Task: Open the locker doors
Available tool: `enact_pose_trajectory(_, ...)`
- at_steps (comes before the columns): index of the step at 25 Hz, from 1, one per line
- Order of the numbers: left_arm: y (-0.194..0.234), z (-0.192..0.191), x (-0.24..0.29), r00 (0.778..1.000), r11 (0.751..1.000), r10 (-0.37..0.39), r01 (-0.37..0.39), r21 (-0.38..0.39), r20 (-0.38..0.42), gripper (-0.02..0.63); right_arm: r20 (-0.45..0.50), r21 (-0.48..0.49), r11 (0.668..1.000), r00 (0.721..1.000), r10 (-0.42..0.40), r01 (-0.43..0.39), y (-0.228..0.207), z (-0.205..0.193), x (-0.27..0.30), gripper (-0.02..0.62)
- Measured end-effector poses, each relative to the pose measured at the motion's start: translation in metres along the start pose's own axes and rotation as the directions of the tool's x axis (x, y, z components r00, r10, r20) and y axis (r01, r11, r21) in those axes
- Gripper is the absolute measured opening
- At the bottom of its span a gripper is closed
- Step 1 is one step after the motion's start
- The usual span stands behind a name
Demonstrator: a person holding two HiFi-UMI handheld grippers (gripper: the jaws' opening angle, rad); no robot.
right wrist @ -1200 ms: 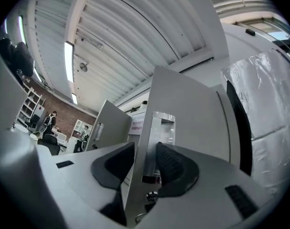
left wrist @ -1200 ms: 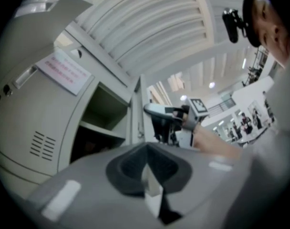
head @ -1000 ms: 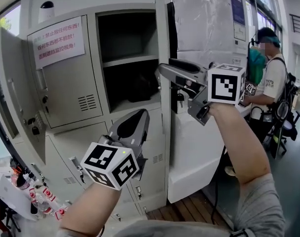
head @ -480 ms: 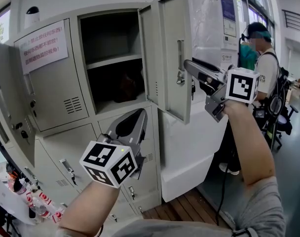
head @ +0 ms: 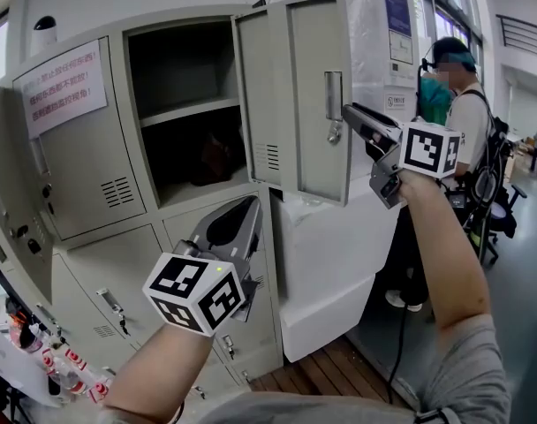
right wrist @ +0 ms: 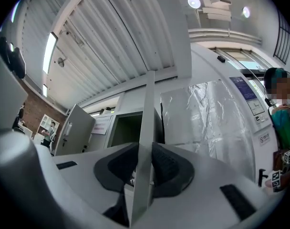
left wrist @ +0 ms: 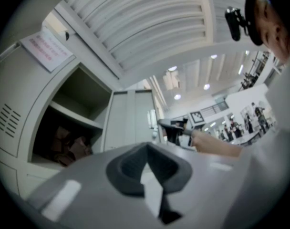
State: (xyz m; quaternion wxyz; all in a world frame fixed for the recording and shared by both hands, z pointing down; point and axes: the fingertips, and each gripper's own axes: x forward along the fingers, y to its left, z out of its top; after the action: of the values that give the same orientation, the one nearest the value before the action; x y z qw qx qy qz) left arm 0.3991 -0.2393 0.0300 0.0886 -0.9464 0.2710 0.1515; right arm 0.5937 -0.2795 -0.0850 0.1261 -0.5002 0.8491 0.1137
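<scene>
Grey lockers (head: 83, 175) fill the left of the head view. The upper right locker door (head: 308, 78) stands swung out, and its dark compartment (head: 185, 122) lies open behind it. My right gripper (head: 348, 110) sits at that door's free edge, just below the latch. In the right gripper view the door's edge (right wrist: 147, 109) runs between the jaws of the right gripper (right wrist: 146, 168). They are closing, and both pads touch the sheet. My left gripper (head: 251, 203) hangs in front of the lower doors, shut and empty, with the left gripper's (left wrist: 147, 147) tips together.
The far-left locker door (head: 3, 193) also stands open. The door with the pink notice (head: 61, 87) and the lower door (head: 118, 272) are closed. A white cabinet (head: 339, 263) stands right of the lockers, with a person (head: 467, 113) behind it. Bottles (head: 56, 360) lie at bottom left.
The upper right door has turned from edge-on to showing its broad face. My right gripper has moved right and up with the door's edge. The left gripper has stayed put.
</scene>
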Motion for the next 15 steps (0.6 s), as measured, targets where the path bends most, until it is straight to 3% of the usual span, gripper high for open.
enact_pose_trajectory(11, 0.019, -0.007, -0.010, 0.999, 0.999, 0.045, -0.045, -0.011, -0.011, 0.005, 0.024, -0.076, 0.996, 0.998, -0.050, 0.052, 0.006, -0.002, -0.006, 0.092)
enact_pose_trajectory(15, 0.028, -0.009, -0.022, 0.998, 0.998, 0.068, -0.068, -0.016, -0.011, 0.005, 0.052, -0.083, 0.991, 0.993, -0.105, 0.109, 0.012, -0.006, -0.022, 0.097)
